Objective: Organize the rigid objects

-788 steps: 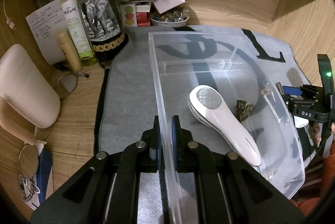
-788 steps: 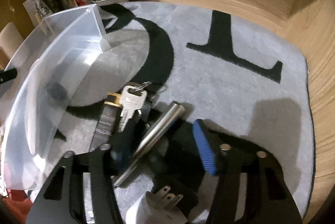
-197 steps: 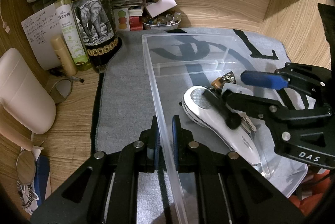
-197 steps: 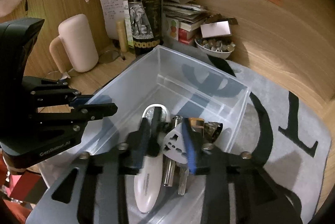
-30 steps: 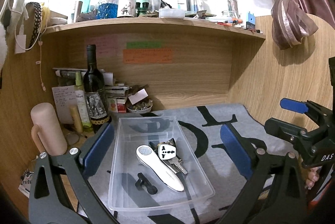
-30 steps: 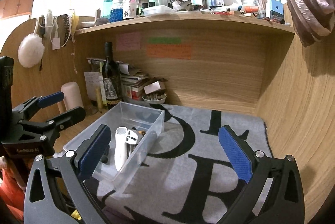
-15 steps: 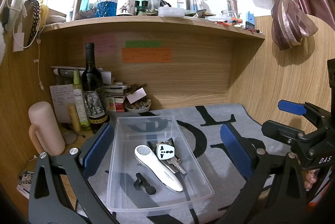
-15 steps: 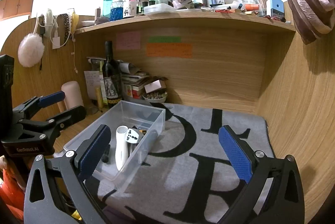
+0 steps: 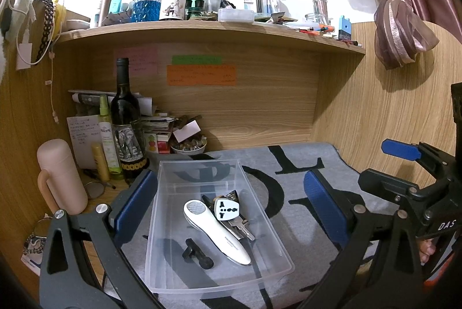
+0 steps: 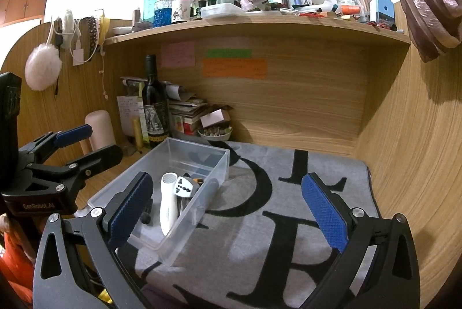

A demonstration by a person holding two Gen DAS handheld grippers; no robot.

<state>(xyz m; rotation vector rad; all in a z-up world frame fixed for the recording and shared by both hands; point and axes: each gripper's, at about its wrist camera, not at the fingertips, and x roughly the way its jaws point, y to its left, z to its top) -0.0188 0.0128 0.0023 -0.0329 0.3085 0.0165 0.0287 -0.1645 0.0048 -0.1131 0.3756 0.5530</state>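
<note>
A clear plastic bin [image 9: 199, 164] [image 10: 219, 162] stands on the grey lettered mat [image 9: 291, 182]. Inside it lie a white handheld device [image 9: 216, 228] [image 10: 169, 202], a white travel plug adapter [image 9: 226, 208] [image 10: 184, 187], keys [image 9: 242, 225] and a small black part [image 9: 197, 251]. My left gripper [image 9: 229, 206] is open, pulled back and raised, with the bin between its blue pads. My right gripper [image 10: 231, 208] is open and empty over the mat, right of the bin. Each gripper shows in the other's view, the right one [image 9: 404, 164] and the left one [image 10: 75, 141].
At the back left stand a wine bottle [image 9: 127, 124], a green spray bottle [image 9: 107, 136], a pink mug [image 9: 60, 176], stacked books and a small bowl [image 9: 189, 146]. A cluttered shelf [image 9: 202, 29] runs overhead. Wooden walls close the back and right.
Both grippers, shut on the bin wall and items earlier, are now open and drawn back. In the last second the views barely shift.
</note>
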